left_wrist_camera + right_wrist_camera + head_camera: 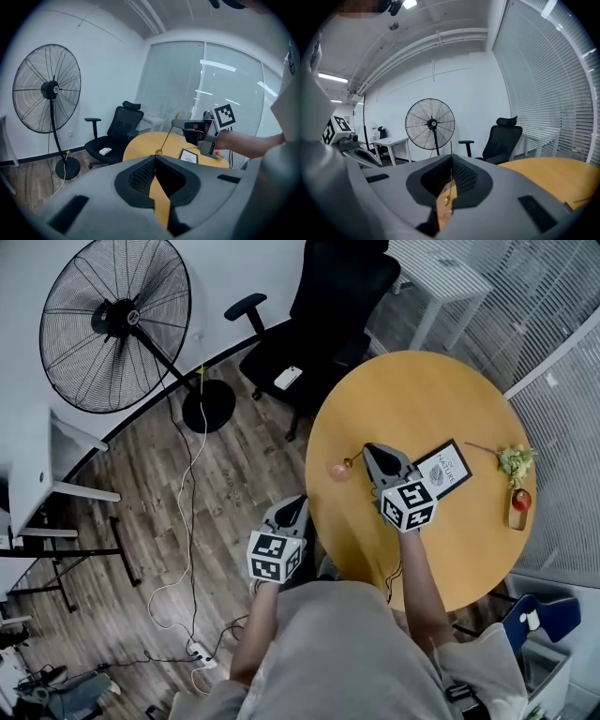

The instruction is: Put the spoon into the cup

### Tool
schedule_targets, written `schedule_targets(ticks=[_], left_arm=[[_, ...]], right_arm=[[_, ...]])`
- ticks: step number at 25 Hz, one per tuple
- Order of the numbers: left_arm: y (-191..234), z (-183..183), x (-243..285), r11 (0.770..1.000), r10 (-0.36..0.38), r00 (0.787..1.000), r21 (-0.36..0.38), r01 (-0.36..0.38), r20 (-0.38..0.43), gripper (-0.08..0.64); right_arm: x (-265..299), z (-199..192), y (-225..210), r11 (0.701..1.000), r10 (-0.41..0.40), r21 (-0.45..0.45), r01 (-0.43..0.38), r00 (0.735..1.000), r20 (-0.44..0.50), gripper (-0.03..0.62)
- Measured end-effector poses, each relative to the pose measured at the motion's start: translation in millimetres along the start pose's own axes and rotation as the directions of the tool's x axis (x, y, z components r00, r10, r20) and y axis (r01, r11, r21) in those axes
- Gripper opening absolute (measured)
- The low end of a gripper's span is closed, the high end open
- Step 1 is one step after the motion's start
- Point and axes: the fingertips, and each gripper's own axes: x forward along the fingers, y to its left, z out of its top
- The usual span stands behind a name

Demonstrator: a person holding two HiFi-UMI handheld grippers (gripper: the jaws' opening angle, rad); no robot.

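Round and wooden, the bench point(422, 390) stands between a pedestal fan point(114, 324) on the floor and slatted blinds.

The left gripper point(295, 507) hangs off the bench's near edge. Its jaws meet at the tips with nothing between them.

Just beyond its tip and slightly to its right, near the bench's rim, sits the cup point(338, 471), small and pinkish.

The spoon point(354, 461) is thin and golden. Its handle top is pinched in the closed jaws of the right gripper point(371, 452), and its long axis runs steeply down and away from that gripper's tip, bowl lowest. In the right gripper view the bowl hangs right over a pinkish patch that I take for the cup. Whether the two touch I cannot tell.

Behind the right gripper, on its right, lies a printed card point(444, 468). A flower vase point(518, 505) stands well apart beyond it.

The right gripper is both the holder and the nearer one. The cup lies almost directly below the spoon's bowl, so the coming move looks like a short descent along the spoon's own axis, then a release.
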Motion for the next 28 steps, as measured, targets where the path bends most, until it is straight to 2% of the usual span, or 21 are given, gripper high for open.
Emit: schedule_targets(ticks=[17, 28], left_arm=[[18, -6, 8, 1.0, 0.013, 0.999, -0.028, -0.014, -0.029, 0.008], [21, -8, 13, 1.0, 0.01, 0.999, -0.028, -0.011, -0.042, 0.008]], right_arm=[[39, -28, 10, 0.999, 0.047, -0.014, -0.048, 0.996, -0.076, 0.003], [44, -42, 3, 0.999, 0.034, -0.002, -0.034, 0.996, -0.088, 0.003]])
